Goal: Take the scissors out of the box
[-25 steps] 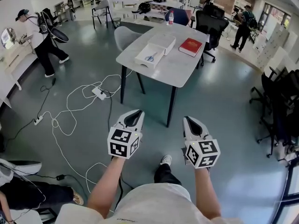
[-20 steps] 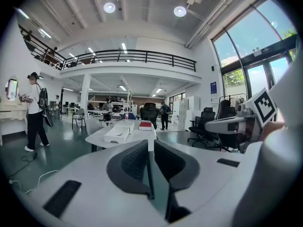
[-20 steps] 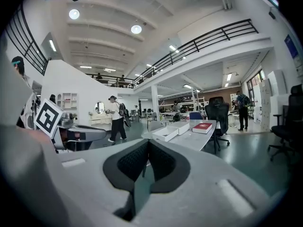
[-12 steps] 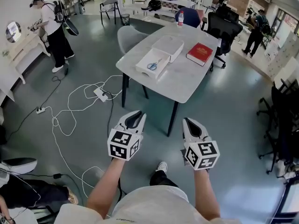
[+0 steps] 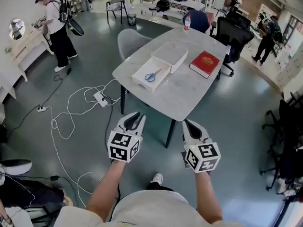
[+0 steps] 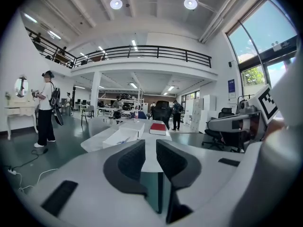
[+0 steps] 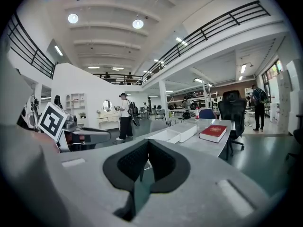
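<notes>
Two hand-held grippers: in the head view your left hand-held gripper (image 5: 134,117) is at 7 o'clock and your right hand-held gripper (image 5: 191,125) at 5 o'clock, both over the floor and apart from the counter (image 5: 189,91).
Left jaws: opening, with a narrow gap between the pads and nothing in it.
Right jaws: pressed together, holding nothing.
Scissors: the blue-handled scissors (image 5: 151,76) lie inside the open white box (image 5: 138,81) on the counter, at 12 o'clock from your grippers.
Neighbours: a second white box (image 5: 169,56) is just beside the open one at its 1 o'clock. A red book (image 5: 204,63) lies apart at its 3 o'clock.
Head view only: the box's inside and the white cables (image 5: 78,103) on the floor at 9 o'clock.
Gripper views only: how the jaws stand. The right gripper view gives you the box's outer wall, not its contents.
</notes>
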A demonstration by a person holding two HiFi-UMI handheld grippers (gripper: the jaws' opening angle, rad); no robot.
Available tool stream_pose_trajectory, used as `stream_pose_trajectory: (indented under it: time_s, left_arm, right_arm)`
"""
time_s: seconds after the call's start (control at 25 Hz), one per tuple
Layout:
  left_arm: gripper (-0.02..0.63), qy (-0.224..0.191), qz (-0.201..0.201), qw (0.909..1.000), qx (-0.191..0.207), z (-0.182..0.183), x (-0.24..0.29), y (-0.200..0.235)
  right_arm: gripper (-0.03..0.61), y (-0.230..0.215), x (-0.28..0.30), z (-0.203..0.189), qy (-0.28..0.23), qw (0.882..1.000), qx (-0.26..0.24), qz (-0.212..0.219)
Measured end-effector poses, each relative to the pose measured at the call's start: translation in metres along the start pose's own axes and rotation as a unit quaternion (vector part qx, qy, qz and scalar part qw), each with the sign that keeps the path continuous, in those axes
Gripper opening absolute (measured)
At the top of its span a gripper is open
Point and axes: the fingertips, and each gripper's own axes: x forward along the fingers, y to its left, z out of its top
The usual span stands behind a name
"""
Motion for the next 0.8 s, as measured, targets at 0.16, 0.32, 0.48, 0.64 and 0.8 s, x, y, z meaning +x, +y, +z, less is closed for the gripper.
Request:
stream_pose_trajectory:
  time_s: [0.16, 0.32, 0.48, 0.64, 0.8]
  left_arm:
    - [0.068, 0.001, 0.015, 0.9999, 0.003, 0.009, 0.021, 0.004]
    - [0.086, 0.012, 0.027, 0.9995, 0.008, 0.01, 0.034, 0.01]
    - [0.118, 0.004, 0.037, 0.9993, -0.003, 0.017, 0.047, 0.015]
    - [0.14, 0.006, 0.041, 0.9991, -0.004, 0.02, 0.059, 0.02]
    - [0.164, 0.015, 0.041, 0.999, -0.004, 0.019, 0.076, 0.028]
  right_arm:
    - [0.005, -0.02, 0.017, 0.005, -0.002, 1.0, 0.006, 0.012]
    - [0.005, -0.032, 0.029, 0.009, -0.007, 1.0, 0.013, 0.023]
    - [0.005, -0.044, 0.039, 0.015, -0.011, 0.999, 0.012, 0.032]
    - [0.005, -0.053, 0.047, 0.017, -0.01, 0.999, 0.006, 0.037]
    - [0.005, -0.062, 0.061, 0.02, -0.009, 0.999, 0.003, 0.039]
